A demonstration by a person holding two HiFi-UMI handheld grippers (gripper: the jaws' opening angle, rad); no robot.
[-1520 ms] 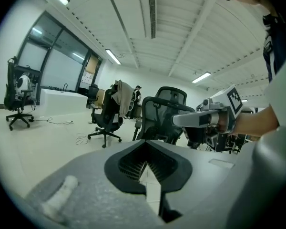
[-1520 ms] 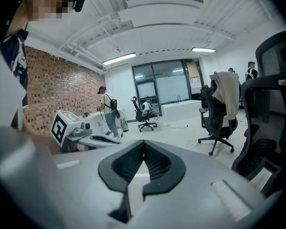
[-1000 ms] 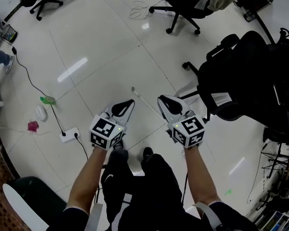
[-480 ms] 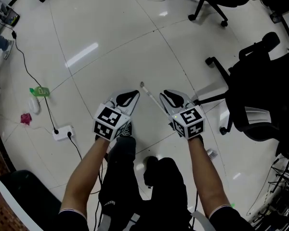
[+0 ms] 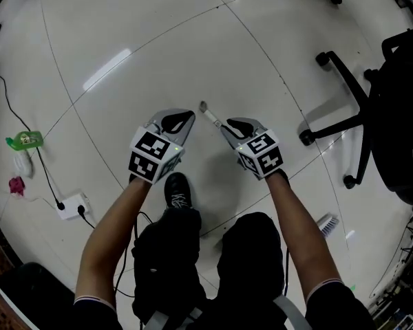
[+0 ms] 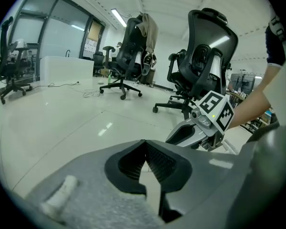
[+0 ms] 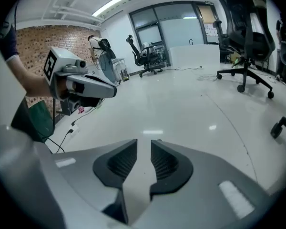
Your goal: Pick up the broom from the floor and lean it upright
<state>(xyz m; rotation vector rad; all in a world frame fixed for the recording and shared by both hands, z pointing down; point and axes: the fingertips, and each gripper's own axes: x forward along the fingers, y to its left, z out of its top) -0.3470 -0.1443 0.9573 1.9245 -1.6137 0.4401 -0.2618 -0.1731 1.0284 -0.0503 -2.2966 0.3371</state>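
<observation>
Beside the broom (image 5: pixel 208 113), left gripper (image 5: pixel 188 118) downtilted.

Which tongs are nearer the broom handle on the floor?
Right. The right tongs, jaws just opening and empty, sit over the broom handle in the head view; the left tongs are off to its left, apart.

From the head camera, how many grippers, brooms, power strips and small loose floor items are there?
Grippers: 2, left gripper and right gripper (its jaws have just been opening, nothing between them)
Broom: 1
Power strip: 1
Small loose items: 3, green item, white item, pink item
Total: 7
</observation>
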